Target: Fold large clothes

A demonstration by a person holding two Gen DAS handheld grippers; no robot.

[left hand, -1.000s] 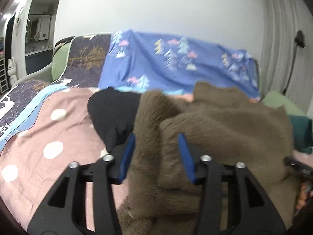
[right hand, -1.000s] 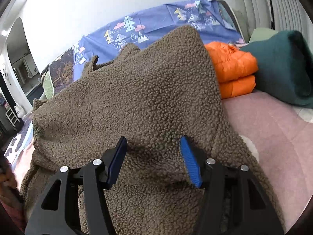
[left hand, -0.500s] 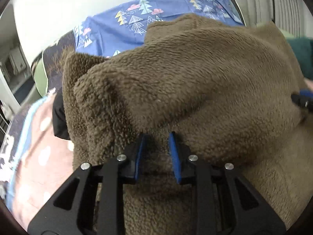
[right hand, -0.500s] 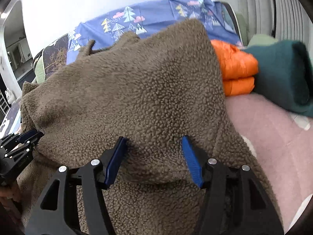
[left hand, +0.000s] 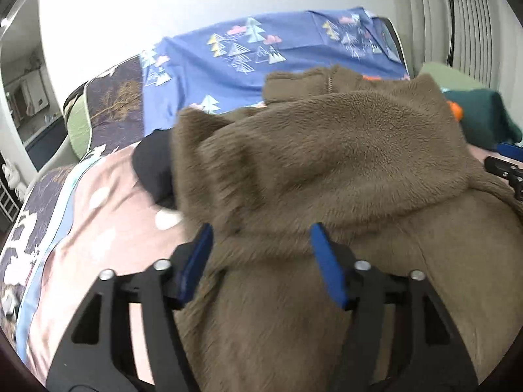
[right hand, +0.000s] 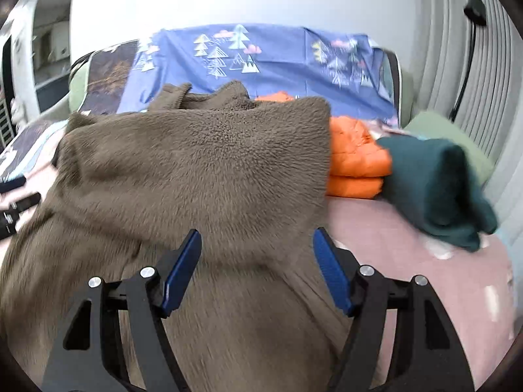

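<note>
A large brown fleece jacket (left hand: 327,170) lies heaped on the pink dotted bed sheet (left hand: 108,228), its upper part folded over towards me. My left gripper (left hand: 261,258) hovers at the near edge of that fold. Its jaws are opening and stand wide, with fleece between them and no squeeze showing. In the right wrist view the same fleece jacket (right hand: 196,170) fills the left half. My right gripper (right hand: 256,268) is over its near right part, jaws opening and wide, with fleece between the pads. Each gripper's tip shows at the edge of the other's view.
A folded orange puffer jacket (right hand: 356,163) and a rolled dark green garment (right hand: 438,179) lie to the right of the fleece. A black garment (left hand: 152,166) peeks out at its left. A blue tree-print sheet (left hand: 261,55) covers the headboard. Curtains hang at the right.
The left jaws went from a narrow pinch on the fleece to wide apart, and that gripper pulled back from the fold. The right jaws widened and the gripper rose. The fleece's folded part now lies lower.
</note>
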